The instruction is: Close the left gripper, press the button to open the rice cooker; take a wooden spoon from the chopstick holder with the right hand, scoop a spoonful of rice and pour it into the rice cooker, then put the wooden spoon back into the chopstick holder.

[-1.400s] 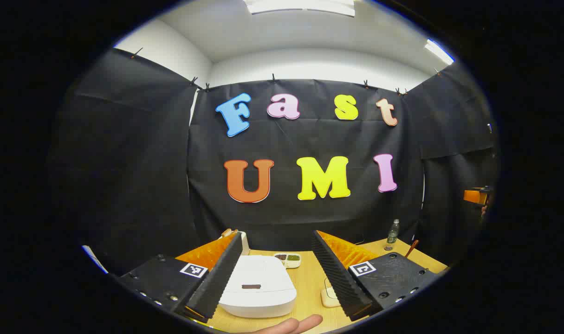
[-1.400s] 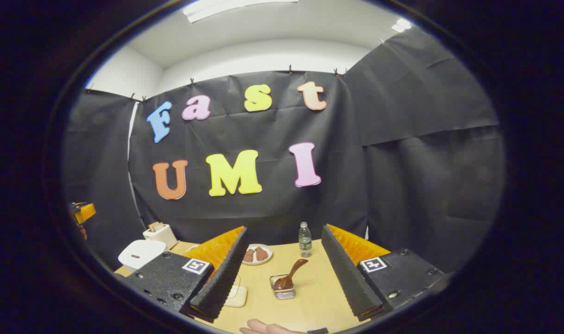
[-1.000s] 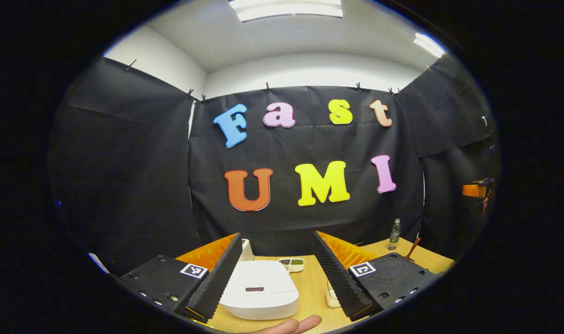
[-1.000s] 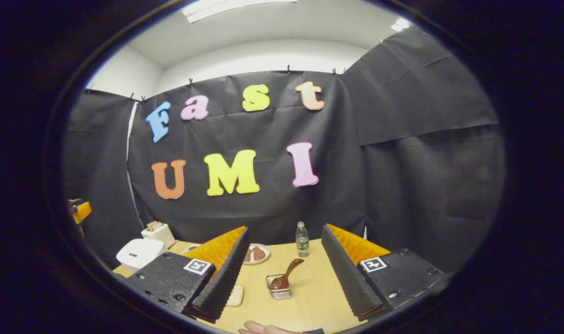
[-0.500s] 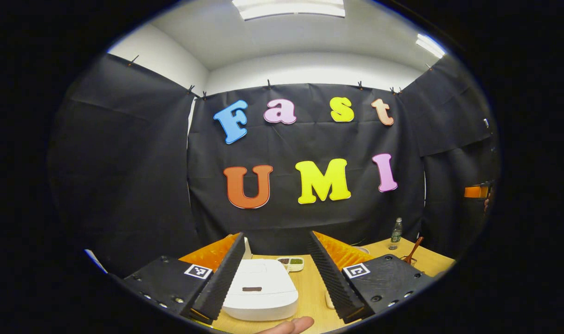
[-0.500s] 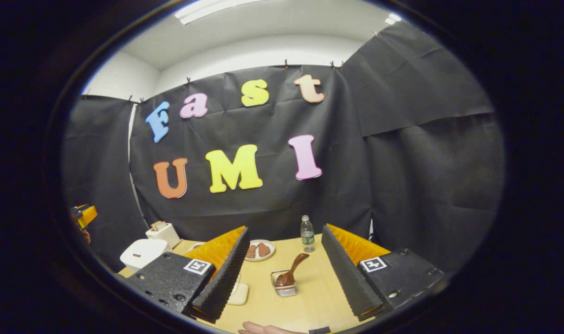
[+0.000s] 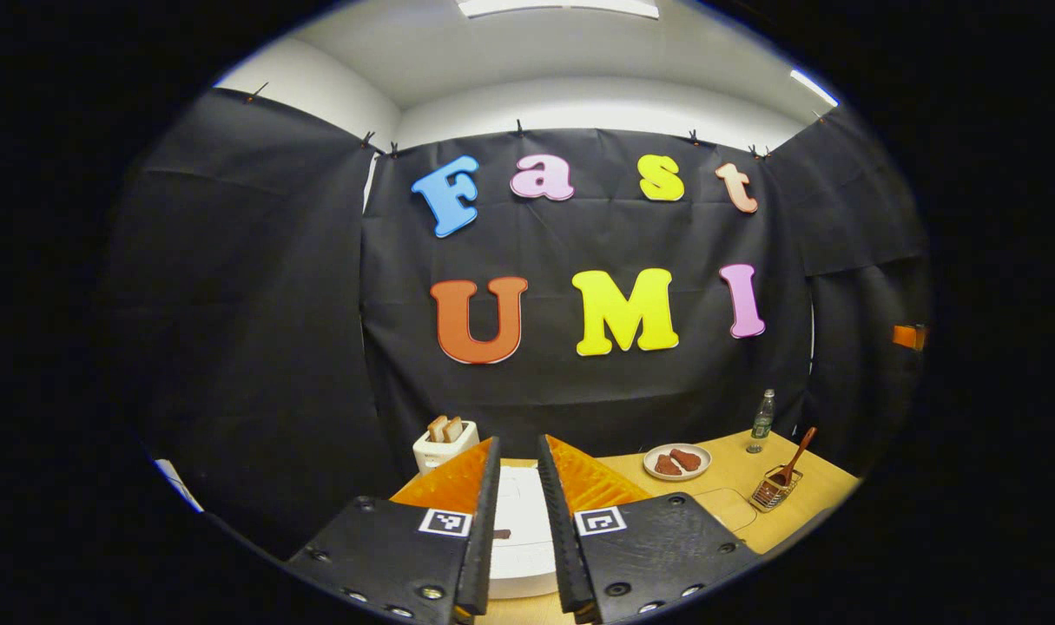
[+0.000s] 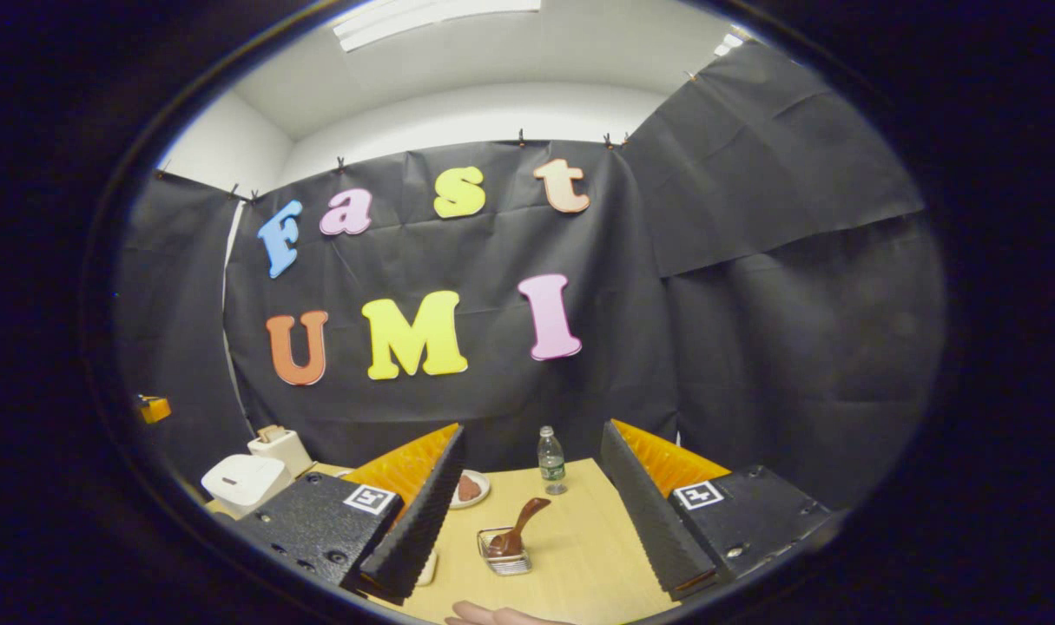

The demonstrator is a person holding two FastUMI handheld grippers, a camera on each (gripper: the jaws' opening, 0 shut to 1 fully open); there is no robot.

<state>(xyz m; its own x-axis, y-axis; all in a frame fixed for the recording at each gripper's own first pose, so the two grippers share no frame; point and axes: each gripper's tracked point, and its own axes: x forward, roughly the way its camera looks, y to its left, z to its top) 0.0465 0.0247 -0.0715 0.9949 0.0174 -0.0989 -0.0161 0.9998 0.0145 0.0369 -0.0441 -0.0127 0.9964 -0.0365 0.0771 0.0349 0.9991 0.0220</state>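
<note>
Left gripper view: the left gripper (image 7: 517, 521), fingers nearly together, partly hides the closed rice cooker (image 7: 521, 529). Right gripper view: the spread right gripper (image 8: 527, 512) frames a wooden spoon (image 8: 520, 526) standing in the chopstick holder (image 8: 503, 551).

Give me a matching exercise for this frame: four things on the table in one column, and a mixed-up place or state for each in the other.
Things:
1. wooden spoon
2. rice cooker
3. toaster
4. left gripper

States:
A. lid down
B. bread slices sticking out of the top
C. fingers drawn close, a narrow gap between them
D. leaning in the wire chopstick holder

Pairs: 1-D, 2-A, 3-B, 4-C
</note>
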